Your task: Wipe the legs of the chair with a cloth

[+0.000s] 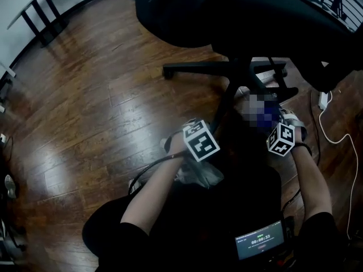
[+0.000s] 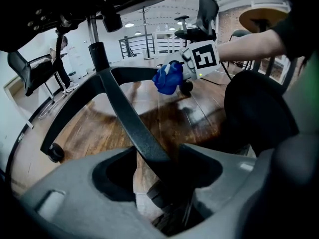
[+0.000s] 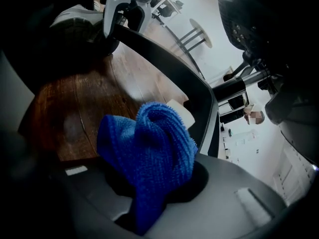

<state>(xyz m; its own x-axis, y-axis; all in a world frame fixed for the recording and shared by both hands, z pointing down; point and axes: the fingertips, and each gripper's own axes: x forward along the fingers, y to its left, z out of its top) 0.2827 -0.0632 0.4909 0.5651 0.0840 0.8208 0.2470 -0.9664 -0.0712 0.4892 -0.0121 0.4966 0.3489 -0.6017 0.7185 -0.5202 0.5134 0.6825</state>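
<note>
Blue and fluffy, the knitted cloth is bunched up in the right gripper. That gripper's fingers are clamped on the cloth, and most of it sticks out past them. Just behind the cloth runs a curved black chair leg. I cannot tell if the cloth touches it.

In the left gripper view the same cloth shows far off, held above the floor and near a small black wheel at the end of a leg.

The left gripper is closer to the person. Its grey fingers stand wide apart. A long slanted black leg passes through the gap between them, and they do not press on it. Another leg on the left ends in a round black wheel.

All the legs meet under the big black office chair, which stands at the far side of the shiny brown wooden floor. A thin white cable lies on the floor to the right. A white table with black legs stands far away on the left.
</note>
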